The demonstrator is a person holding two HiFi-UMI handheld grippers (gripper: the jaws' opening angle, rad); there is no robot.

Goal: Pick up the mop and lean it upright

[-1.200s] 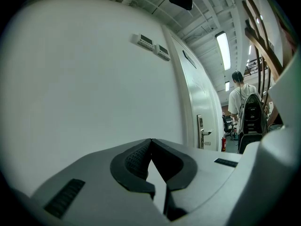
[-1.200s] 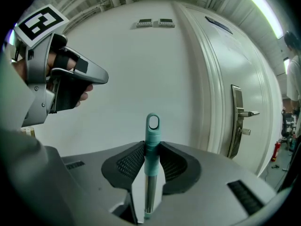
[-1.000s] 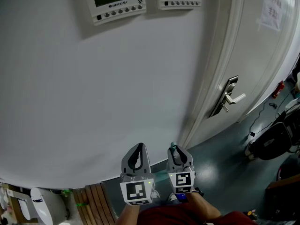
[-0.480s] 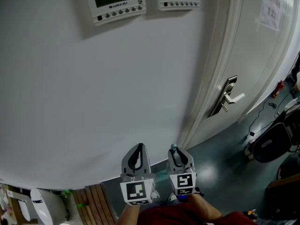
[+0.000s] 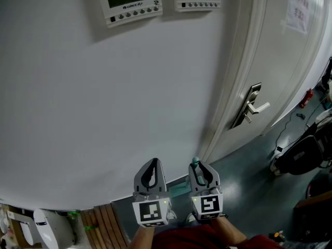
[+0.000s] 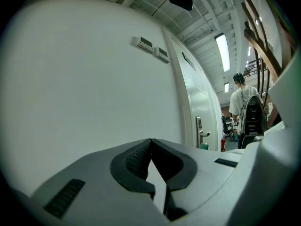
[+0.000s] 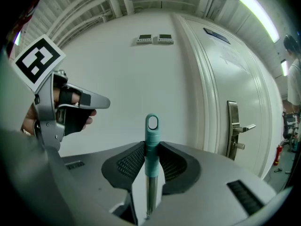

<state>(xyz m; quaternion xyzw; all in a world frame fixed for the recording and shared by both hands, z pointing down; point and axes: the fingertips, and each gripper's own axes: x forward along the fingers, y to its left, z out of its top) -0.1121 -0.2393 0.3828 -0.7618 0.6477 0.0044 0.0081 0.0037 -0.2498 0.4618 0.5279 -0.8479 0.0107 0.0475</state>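
Right gripper (image 5: 200,166) pinched the mop handle (image 5: 195,162) upright in front of the white wall (image 5: 104,113), beside the door frame.

At the wall's top edge two control panels (image 5: 130,1) hung side by side. Below them, near the bottom edge of the head view, the left gripper (image 5: 153,162) pointed at the wall with its jaws pressed together at the tips and nothing between them, as the left gripper view confirmed (image 6: 150,141). Just to its right, the right gripper (image 7: 151,147) had its ribbed pads closed on the teal cap of the mop handle (image 7: 151,132). The handle stood vertical, its hanging loop poking above the jaws and its metal shaft running down between them out of sight. Further right stood the white door (image 5: 280,61) with its lever handle (image 5: 258,108), above the dark floor (image 5: 249,191).
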